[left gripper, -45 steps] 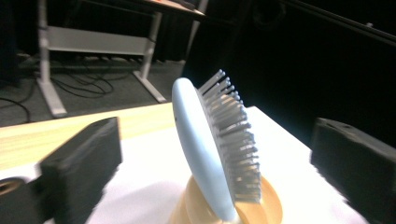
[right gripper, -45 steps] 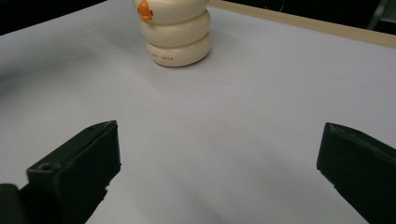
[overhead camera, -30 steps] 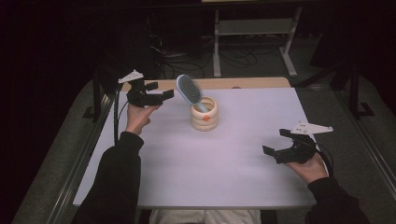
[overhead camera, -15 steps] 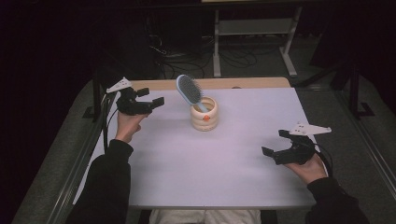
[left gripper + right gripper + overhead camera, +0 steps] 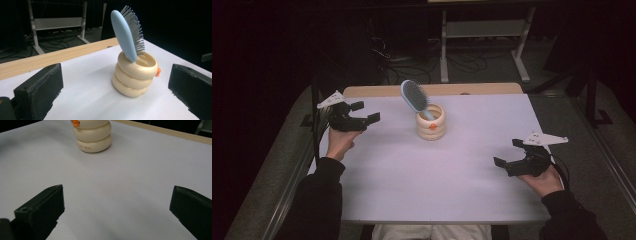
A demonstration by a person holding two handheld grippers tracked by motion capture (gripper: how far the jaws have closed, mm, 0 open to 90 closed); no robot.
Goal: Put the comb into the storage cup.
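Cream ringed cup [image 5: 430, 123] standing mid-table toward the far edge, blue brush [image 5: 414, 97] planted in it, handle down, head leaning left.

Judging the brush as already set in the cup, with both hands resting clear; or a fresh reach about to begin. Left gripper [image 5: 360, 113] hovering at the far left, jaws spread wide and empty, pointing at the cup. Right gripper [image 5: 511, 153] sitting near the right edge, well apart from the cup, jaws likewise wide, holding nothing. Next, probably calling for a reach inward without tipping the cup. Counting one cup, one brush, two grippers on the white table [image 5: 462, 200].
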